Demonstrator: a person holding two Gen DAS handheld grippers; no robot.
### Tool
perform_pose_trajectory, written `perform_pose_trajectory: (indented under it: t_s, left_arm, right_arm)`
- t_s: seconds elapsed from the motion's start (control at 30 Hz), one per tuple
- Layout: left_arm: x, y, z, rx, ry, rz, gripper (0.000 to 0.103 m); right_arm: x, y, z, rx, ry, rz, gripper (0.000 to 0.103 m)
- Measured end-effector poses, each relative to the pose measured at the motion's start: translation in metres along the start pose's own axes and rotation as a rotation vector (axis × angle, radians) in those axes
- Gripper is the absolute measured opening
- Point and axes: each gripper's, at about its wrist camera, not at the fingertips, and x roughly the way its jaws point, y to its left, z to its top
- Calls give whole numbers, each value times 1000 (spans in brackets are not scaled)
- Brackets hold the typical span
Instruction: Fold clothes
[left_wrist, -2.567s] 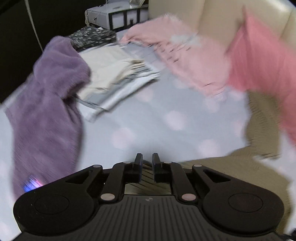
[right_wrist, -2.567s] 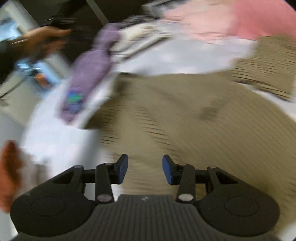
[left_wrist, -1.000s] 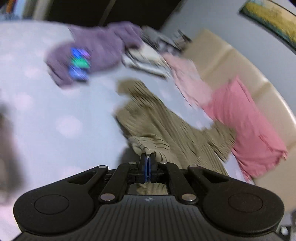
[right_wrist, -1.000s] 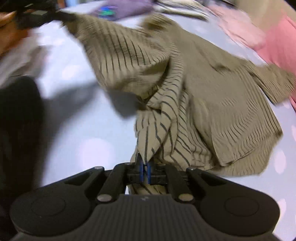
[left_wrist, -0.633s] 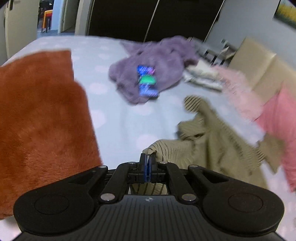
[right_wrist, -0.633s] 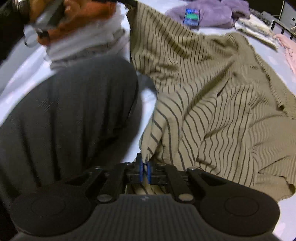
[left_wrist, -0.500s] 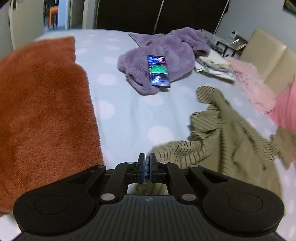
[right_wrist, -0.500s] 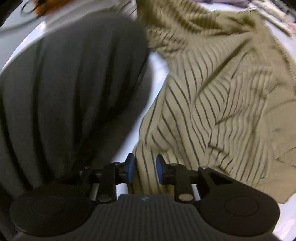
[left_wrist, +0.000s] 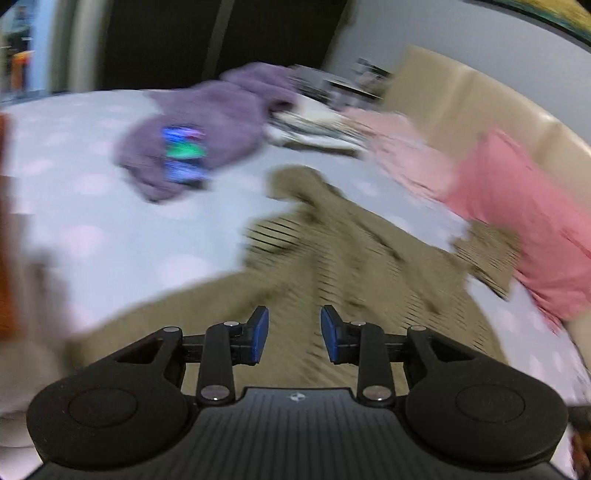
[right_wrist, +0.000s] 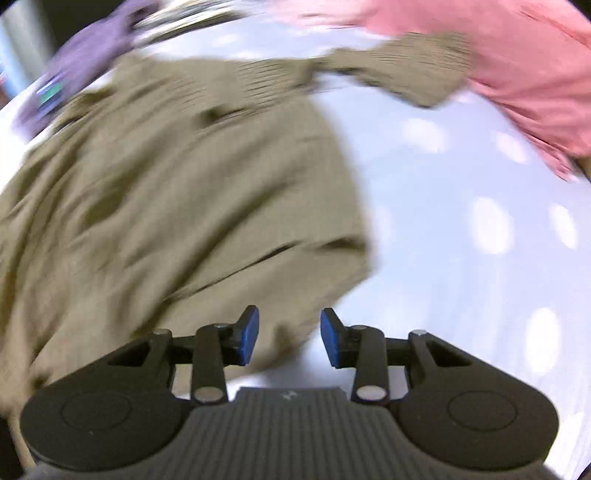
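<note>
An olive striped shirt (left_wrist: 351, 258) lies spread on the pale dotted bedsheet (left_wrist: 110, 221), one sleeve reaching toward the pink garment. My left gripper (left_wrist: 294, 334) is open and empty, just above the shirt's near part. In the right wrist view the same shirt (right_wrist: 177, 184) fills the left and middle. My right gripper (right_wrist: 289, 334) is open and empty above the shirt's near right corner, at the edge of the bare sheet (right_wrist: 461, 221). Both views are blurred by motion.
A purple fleece garment (left_wrist: 221, 122) with a lit phone (left_wrist: 183, 153) on it lies at the back left. A stack of folded clothes (left_wrist: 314, 125) sits behind it. A light pink garment (left_wrist: 406, 155) and a darker pink one (left_wrist: 524, 221) lie against the beige headboard (left_wrist: 480, 103).
Both grippers, shut on the shirt a second ago, have opened and let it go. The shirt now lies flat and spread on the sheet. Both cameras have swung right.
</note>
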Motion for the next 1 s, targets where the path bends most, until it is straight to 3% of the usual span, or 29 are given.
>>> perform_pose_trajectory:
  t_s: [0.13,0.3,0.33,0.37,0.47,0.63,1.0]
  left_arm:
    - [25,-28,-26,39,5,-123,30]
    - [43,-34,-44,70,34,-135,30]
    - [45,-32,-45,77,29,-132,30]
    - [46,-30,-46,81,23,-129,30]
    - [45,-21,-44,41,2,-118,30]
    - [48,-7,-41,-43,-1,-120,31]
    - [52,-2,-40,-67,5,-132,32]
  right_arm:
    - [30,-32,28,105,-45,25,40]
    - [65,-41,42,179,-20,98,39]
    - [70,-38,41,167,-4,99,30]
    - [71,-37,39,156,5,95,4]
    - [65,-42,34,140,17,79,2]
    - [25,-83,39,208,13,53,2]
    - [-45,-174,14,303,35,-77,2]
